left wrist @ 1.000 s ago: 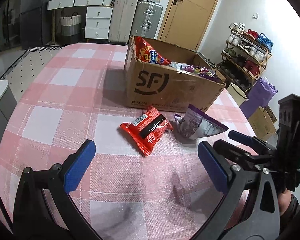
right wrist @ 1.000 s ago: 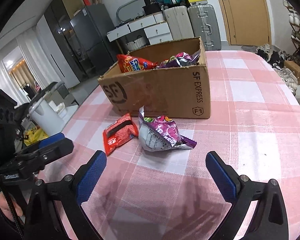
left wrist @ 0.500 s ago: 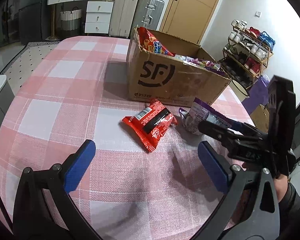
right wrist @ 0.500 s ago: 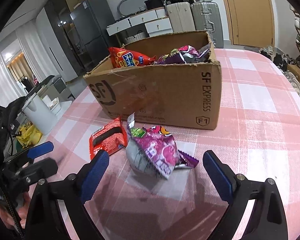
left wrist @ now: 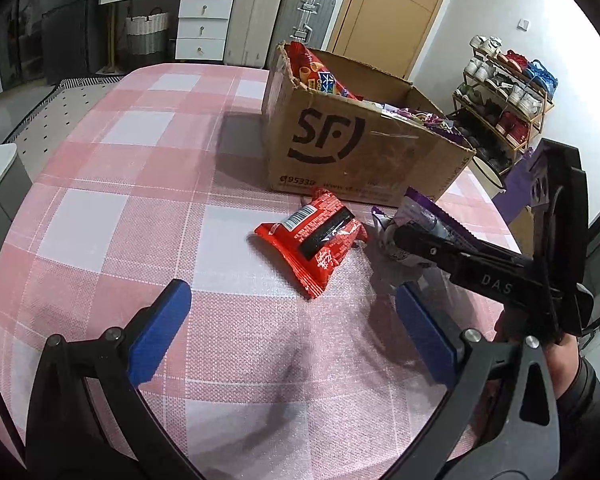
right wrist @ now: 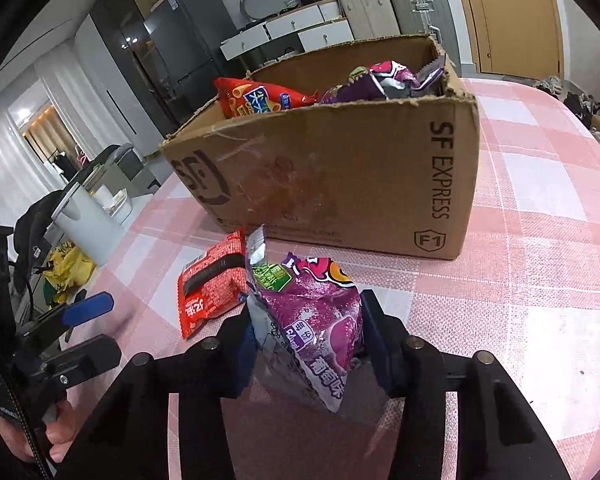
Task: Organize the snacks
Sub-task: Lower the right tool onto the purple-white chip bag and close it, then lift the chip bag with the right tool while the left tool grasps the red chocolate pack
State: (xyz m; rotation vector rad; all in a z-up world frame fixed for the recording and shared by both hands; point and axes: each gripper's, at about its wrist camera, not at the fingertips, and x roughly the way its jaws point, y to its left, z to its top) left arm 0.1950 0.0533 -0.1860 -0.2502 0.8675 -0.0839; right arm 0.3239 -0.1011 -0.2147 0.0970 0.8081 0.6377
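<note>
From my remote seat the tablecloth (left wrist: pixel 148 184) showed a pink-and-white check. The cardboard box (right wrist: pixel 340 172) was plain brown with black lettering. The snack bag (right wrist: pixel 312 320) in front of my right camera was purple with a silvery edge, a small green label and white characters. Beside it the other packet (left wrist: pixel 316 240) was red — crossed by a black band, with a white barcode. Both grippers wore blue pads (left wrist: pixel 158 332) on black frames.

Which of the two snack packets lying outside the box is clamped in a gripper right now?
The purple packet, pinched in the right gripper. The red packet lies free beside it.
</note>
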